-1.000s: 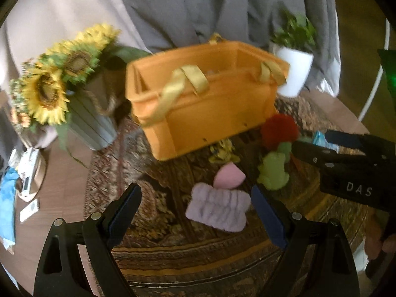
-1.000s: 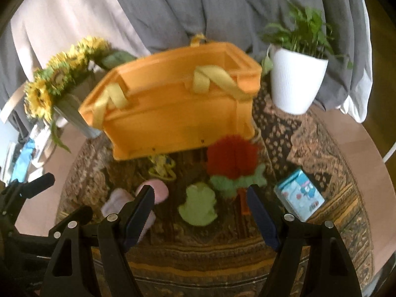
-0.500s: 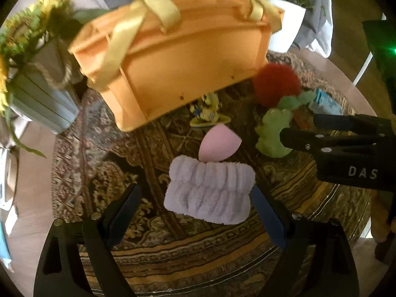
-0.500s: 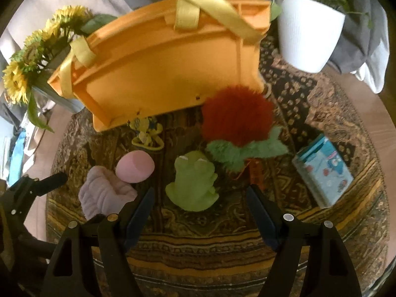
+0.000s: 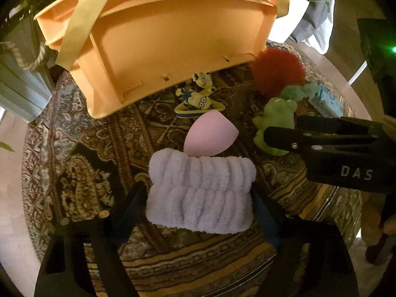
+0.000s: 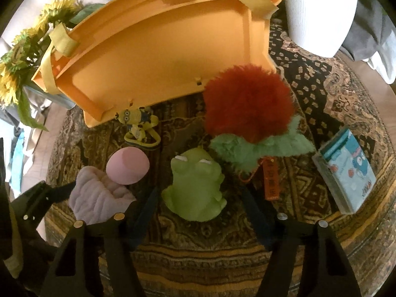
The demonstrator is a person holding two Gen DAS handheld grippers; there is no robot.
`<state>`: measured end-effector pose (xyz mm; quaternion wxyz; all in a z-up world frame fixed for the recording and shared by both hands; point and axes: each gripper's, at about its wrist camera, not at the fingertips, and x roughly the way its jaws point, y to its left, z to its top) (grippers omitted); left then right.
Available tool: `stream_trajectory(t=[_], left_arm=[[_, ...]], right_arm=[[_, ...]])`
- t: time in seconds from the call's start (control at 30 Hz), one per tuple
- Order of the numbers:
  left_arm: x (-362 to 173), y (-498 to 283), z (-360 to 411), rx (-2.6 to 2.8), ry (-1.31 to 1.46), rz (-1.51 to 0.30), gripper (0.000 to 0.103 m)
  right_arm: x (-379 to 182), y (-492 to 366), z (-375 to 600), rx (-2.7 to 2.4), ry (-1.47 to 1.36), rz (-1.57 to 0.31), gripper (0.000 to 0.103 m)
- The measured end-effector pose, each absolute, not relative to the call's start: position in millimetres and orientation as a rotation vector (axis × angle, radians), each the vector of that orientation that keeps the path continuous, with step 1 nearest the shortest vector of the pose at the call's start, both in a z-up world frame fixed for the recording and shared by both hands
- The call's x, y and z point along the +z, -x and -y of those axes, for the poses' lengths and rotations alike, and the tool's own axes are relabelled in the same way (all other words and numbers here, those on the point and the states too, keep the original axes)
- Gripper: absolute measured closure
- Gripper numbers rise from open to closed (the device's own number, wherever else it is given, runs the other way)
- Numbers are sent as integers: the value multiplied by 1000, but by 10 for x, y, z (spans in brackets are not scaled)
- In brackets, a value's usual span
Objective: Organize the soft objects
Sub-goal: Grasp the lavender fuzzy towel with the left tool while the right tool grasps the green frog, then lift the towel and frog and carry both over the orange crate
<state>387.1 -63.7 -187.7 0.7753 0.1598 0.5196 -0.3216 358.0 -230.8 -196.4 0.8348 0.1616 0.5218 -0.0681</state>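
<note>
Soft objects lie on the patterned round rug [image 5: 81, 148] in front of the orange plastic basket with yellow straps [image 5: 160, 37], none in it yet; pick-up step. Left gripper [image 5: 198, 198] is closing around the fluffy lilac ribbed headband [image 5: 201, 193], pads at its ends, not yet squeezing. Right gripper [image 6: 198, 198] is closing astride the smaller squishy green frog toy [image 6: 195, 188], gaps showing; next: finish both pinches, lift, carry over the rim.

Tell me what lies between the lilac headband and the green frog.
In the right wrist view, only bare rug separates the lilac headband and green frog; the pink sponge sits just behind that gap.
</note>
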Motion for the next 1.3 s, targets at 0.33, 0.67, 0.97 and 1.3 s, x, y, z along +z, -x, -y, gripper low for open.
stream_trajectory(t=[0.33, 0.67, 0.97, 1.3], left_arm=[[-1849, -3936, 524, -670, -211, -1123, 62], [-1753, -3714, 421, -579, -162, -1083, 72], [-1510, -3438, 229, -525, -133, -1001, 72], [-1226, -3213, 169, -490, -106, -915, 72]], right_arm=[[-2002, -3673, 2236, -103, -341, -1087, 50], [-1888, -3469, 2202, -63, -290, -1047, 51], [-1695, -3281, 2041, -20, -270, -1003, 51], [-1400, -3074, 1930, -4, -237, -928, 51]])
